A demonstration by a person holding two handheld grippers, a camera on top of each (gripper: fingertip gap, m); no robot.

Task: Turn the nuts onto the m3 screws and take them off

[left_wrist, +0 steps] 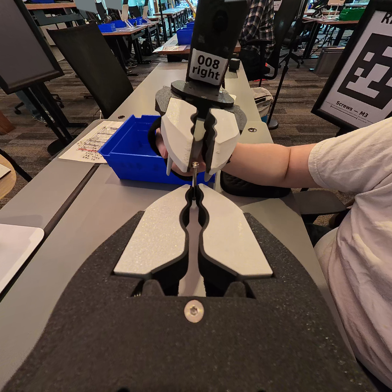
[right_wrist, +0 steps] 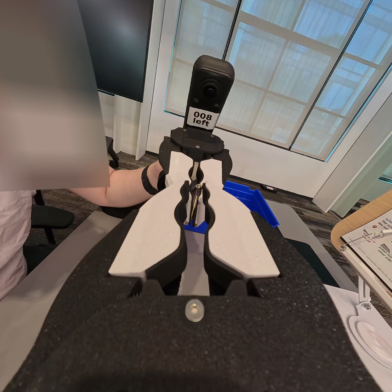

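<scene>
Stretching away beneath both tongs, the grey tabletop carries a blue bin, which sits just beyond and to the left of the left tongs and directly behind the right tongs as the left wrist view shows them. A printed sheet lies past the bin's far left corner.

The two tools meet tip to tip above the tabletop, well clear of it. Between them runs the m3 screw, a thin bright shank whose long axis lies along the line from one set of tongs to the other. Its head end, or perhaps a nut, I cannot tell which, shows as a small bright ring at the tips.

The left tongs are nearly together, pinched on the near end of the shank. The right tongs are likewise drawn close, gripping the other end of the screw at the bright ring; their fingers leave only a narrow wavy slot behind the tips.

Since both hold the same screw on one axis, the coming twist probably turns on keeping that axis straight; any sideways tilt risks binding the thread or dropping the piece toward the bin.
</scene>
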